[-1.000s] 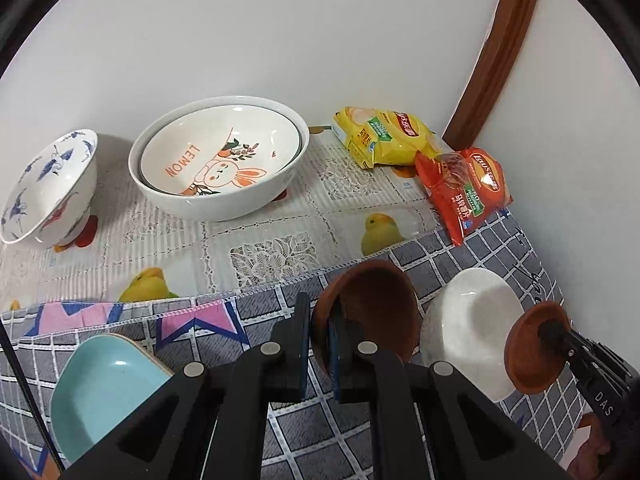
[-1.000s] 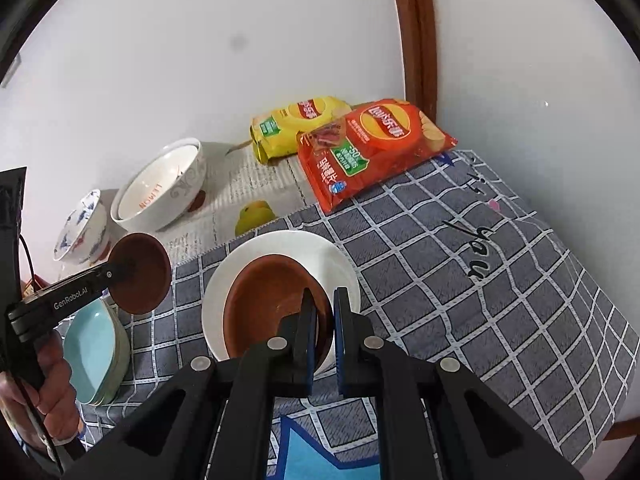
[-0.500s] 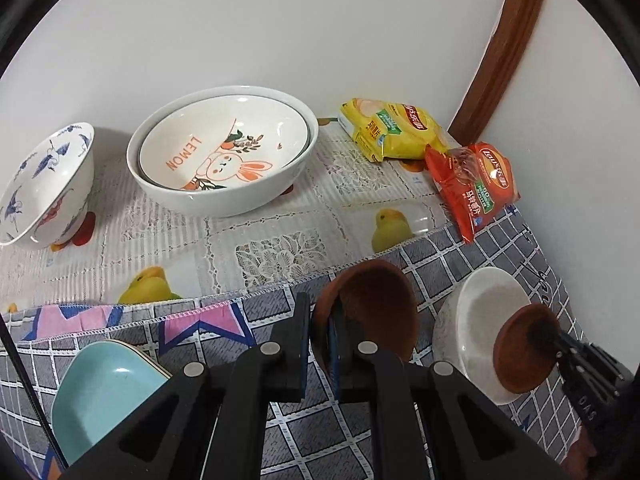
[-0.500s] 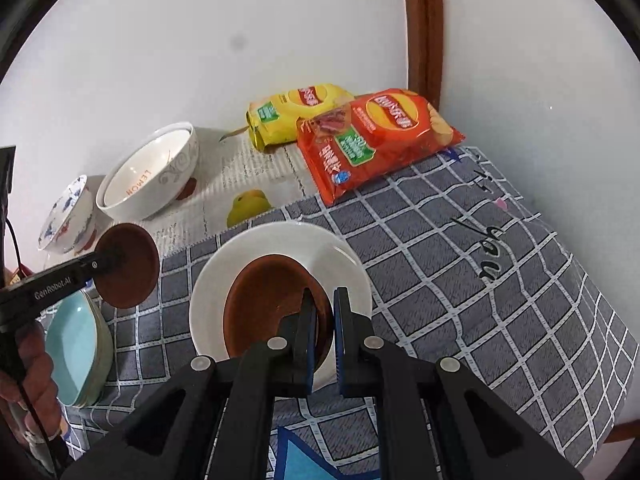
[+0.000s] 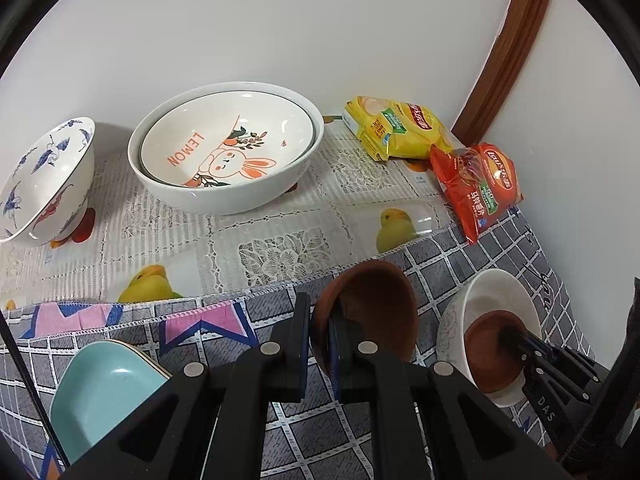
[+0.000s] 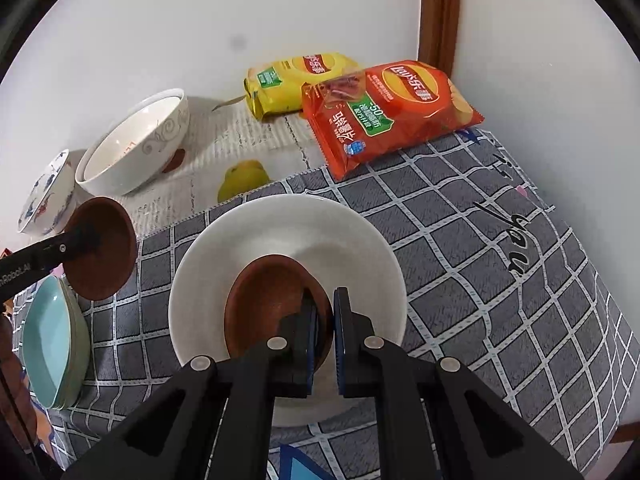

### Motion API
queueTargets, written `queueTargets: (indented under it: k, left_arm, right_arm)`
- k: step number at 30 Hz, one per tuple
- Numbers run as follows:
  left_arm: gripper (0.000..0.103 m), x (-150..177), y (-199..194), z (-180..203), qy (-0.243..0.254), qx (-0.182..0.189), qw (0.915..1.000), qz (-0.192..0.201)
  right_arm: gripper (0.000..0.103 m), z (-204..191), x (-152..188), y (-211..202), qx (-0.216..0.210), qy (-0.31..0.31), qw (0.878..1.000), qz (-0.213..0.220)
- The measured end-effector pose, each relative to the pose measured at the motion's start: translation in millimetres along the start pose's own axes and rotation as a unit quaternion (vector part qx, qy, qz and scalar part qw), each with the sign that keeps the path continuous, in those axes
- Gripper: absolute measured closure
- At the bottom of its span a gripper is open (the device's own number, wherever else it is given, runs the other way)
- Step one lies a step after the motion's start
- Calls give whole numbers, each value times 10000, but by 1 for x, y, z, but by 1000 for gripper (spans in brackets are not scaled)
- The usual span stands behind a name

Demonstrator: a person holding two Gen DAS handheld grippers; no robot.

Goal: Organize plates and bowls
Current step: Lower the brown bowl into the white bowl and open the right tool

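Observation:
My left gripper point(image 5: 322, 322) is shut on the rim of a small brown dish point(image 5: 372, 312), held above the grey checked cloth; that dish point(image 6: 102, 248) also shows at the left of the right wrist view. My right gripper point(image 6: 326, 312) is shut on the rim of a second brown dish point(image 6: 266, 304), which is down inside a white bowl point(image 6: 288, 224). From the left wrist view this second brown dish point(image 5: 492, 350) sits low in the white bowl point(image 5: 490, 292) at the right.
A large white bowl with a rabbit plate inside point(image 5: 228, 148) and a blue-patterned bowl point(image 5: 44, 180) stand at the back by the wall. Stacked light-blue dishes point(image 5: 104, 392) lie front left. Yellow point(image 6: 296, 80) and red point(image 6: 388, 108) snack bags lie in the back corner.
The right gripper has lowered its brown dish from above the white bowl down into it. The left gripper and its dish have hardly moved.

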State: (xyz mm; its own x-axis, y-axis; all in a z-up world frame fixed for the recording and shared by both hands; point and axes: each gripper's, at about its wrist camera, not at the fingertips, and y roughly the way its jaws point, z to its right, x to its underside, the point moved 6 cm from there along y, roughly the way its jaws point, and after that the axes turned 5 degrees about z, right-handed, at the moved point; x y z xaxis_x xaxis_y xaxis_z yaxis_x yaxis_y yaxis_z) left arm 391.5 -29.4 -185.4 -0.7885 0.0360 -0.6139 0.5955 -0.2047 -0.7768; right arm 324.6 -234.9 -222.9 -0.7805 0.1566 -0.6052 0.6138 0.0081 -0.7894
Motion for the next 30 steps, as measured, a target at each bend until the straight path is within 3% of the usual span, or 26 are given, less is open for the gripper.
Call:
queueTargets:
  k: [14,30]
  left_arm:
    - [95,-2,0,-9,-97,-39,9999,4]
    - [95,-1,2,-4,-80,-17,10000,-22]
  right_arm:
    - [95,-9,-4,11,-8,-16,9999,-117]
    - [94,-13,-3,21,726,-609,9949,-351]
